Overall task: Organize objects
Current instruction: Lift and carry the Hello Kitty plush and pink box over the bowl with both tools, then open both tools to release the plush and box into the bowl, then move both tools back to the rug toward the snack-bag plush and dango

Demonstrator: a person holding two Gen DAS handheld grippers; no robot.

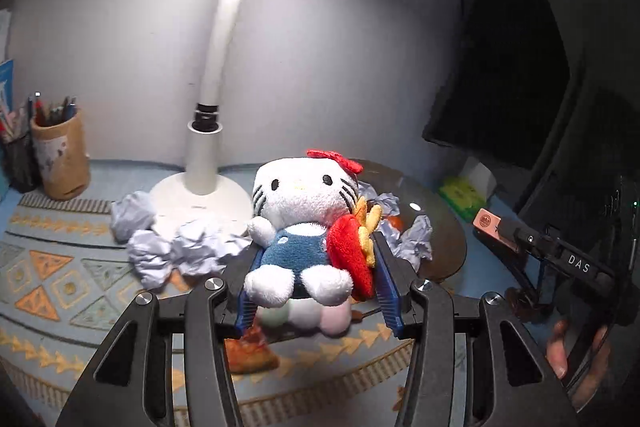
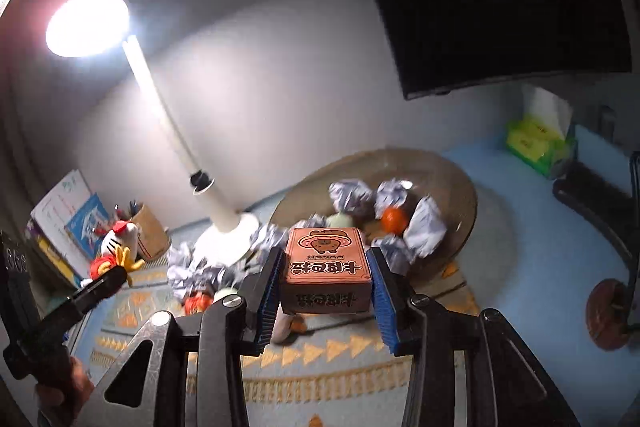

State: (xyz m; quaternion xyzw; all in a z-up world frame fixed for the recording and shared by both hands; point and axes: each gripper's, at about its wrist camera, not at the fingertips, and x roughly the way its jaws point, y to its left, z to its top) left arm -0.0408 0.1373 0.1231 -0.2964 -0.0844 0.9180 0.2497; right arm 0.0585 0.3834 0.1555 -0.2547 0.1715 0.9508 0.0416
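**Plush cat and orange box both gripped above the mat**

Plush cat [image 1: 304, 227], white with a red bow and blue overalls, is sitting at the centre of the left wrist view, the left gripper [image 1: 316, 267] clamping its body between blue pads. Behind it, crumpled paper balls [image 1: 176, 247] are lying around the white lamp base [image 1: 200, 203]. Centre of the right wrist view, the right gripper [image 2: 326, 279] is squeezing an orange box [image 2: 326, 267] above the patterned mat [image 2: 320, 355].

A dim room lit by a glaring desk lamp [image 2: 86, 25], with dark fisheye-bent corners and slightly motion-blurred crumpled paper [image 2: 192, 271].
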